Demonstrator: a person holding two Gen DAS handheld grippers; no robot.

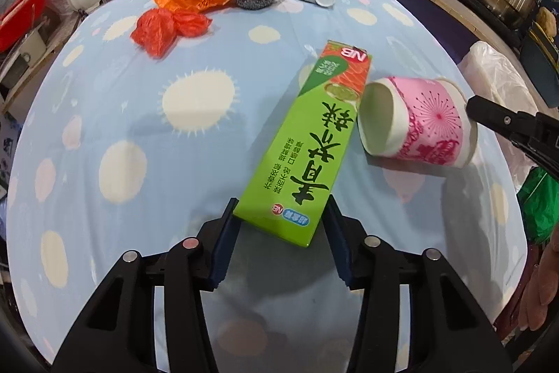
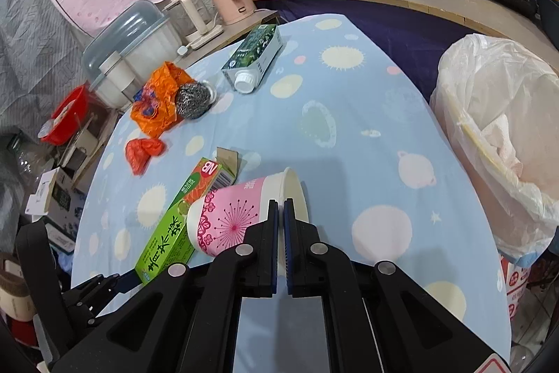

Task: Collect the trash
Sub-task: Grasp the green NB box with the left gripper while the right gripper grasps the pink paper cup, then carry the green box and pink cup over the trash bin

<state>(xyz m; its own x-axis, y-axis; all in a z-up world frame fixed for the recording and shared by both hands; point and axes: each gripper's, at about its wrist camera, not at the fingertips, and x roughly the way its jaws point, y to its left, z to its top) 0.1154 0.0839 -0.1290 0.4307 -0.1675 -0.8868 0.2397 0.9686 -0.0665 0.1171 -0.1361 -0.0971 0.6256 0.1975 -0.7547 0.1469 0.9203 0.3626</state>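
Left gripper [image 1: 281,208] clamps green carton [image 1: 307,145] (tilted steeply downward).

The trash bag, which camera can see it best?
The right wrist view. There the white trash bag shows whole, open at the table's right edge, with crumpled paper inside. The left wrist view catches only a small white corner of it at the far right, its opening hidden.
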